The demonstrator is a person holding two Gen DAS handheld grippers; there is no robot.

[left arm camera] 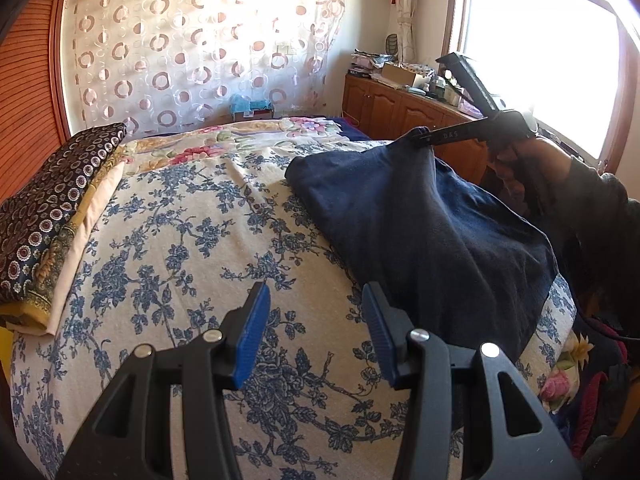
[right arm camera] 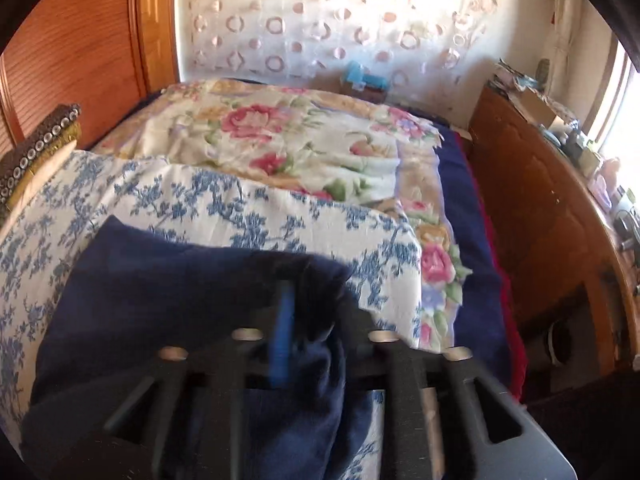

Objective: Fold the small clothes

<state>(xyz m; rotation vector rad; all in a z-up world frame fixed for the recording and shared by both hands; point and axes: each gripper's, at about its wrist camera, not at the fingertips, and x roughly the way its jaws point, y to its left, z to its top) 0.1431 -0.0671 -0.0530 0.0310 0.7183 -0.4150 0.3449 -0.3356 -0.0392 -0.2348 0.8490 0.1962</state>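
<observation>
Mid-fold: right tongs (left arm camera: 420,136) pinch the navy garment (left arm camera: 420,232) at its two-o'clock corner; left tongs (left arm camera: 316,340), apart and empty, should next grip the near edge.

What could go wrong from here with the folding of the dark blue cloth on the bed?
1. Only the right gripper holds a bunched corner of the navy garment; it may slip out, or the cloth may fold crooked.
2. The left gripper is open over the bedspread, so the near edge is not pinned and could drag along.
</observation>
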